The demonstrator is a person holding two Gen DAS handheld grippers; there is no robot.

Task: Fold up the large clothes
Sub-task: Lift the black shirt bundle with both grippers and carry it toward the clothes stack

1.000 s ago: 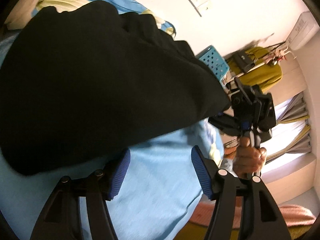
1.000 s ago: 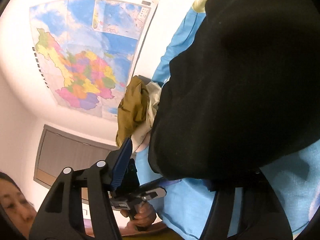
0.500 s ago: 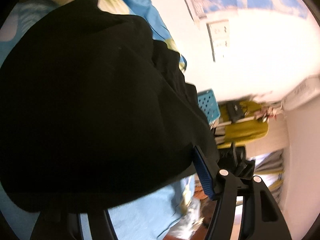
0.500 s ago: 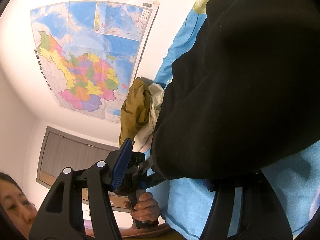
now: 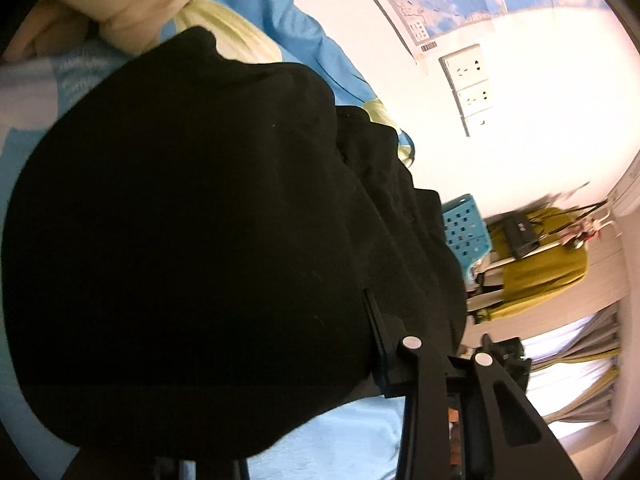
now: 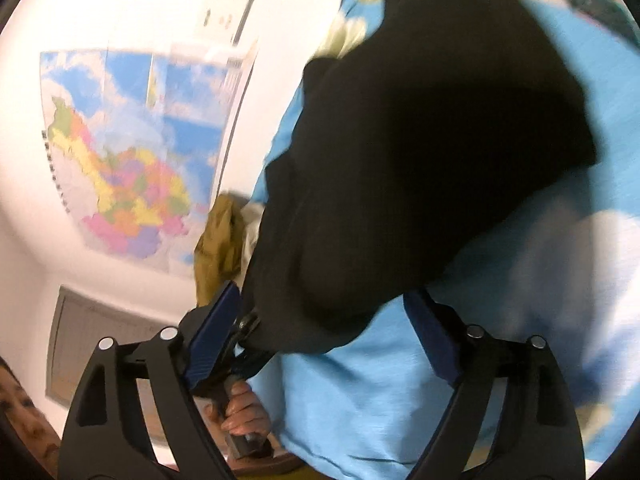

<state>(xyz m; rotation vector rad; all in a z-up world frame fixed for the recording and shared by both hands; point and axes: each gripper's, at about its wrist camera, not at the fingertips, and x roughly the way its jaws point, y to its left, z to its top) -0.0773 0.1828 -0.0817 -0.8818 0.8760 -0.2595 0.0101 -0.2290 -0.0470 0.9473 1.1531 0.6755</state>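
Because the sheet point(image 6: 360, 392) under the work is loose and soft, the main risk, as I judge it, is that either tool nips it together with the garment point(image 5: 192, 240) and drags it into the fold. The garment is a large black mass lying on the blue sheet, filling most of both views, its near edge bunched and thick. A thick hem of that kind could slip from a shallow bite and spoil the fold.

Left gripper point(image 5: 280, 412): its right finger point(image 5: 384, 352) presses against the garment's near edge; the other finger is hidden beneath the cloth, so whether the jaws have closed on it cannot be told.

Right gripper point(image 6: 320, 344): jaws spread wide, nothing held — the garment's lower edge hangs between and just above the pads point(image 6: 216, 328). This view is blurred, so contact is uncertain.
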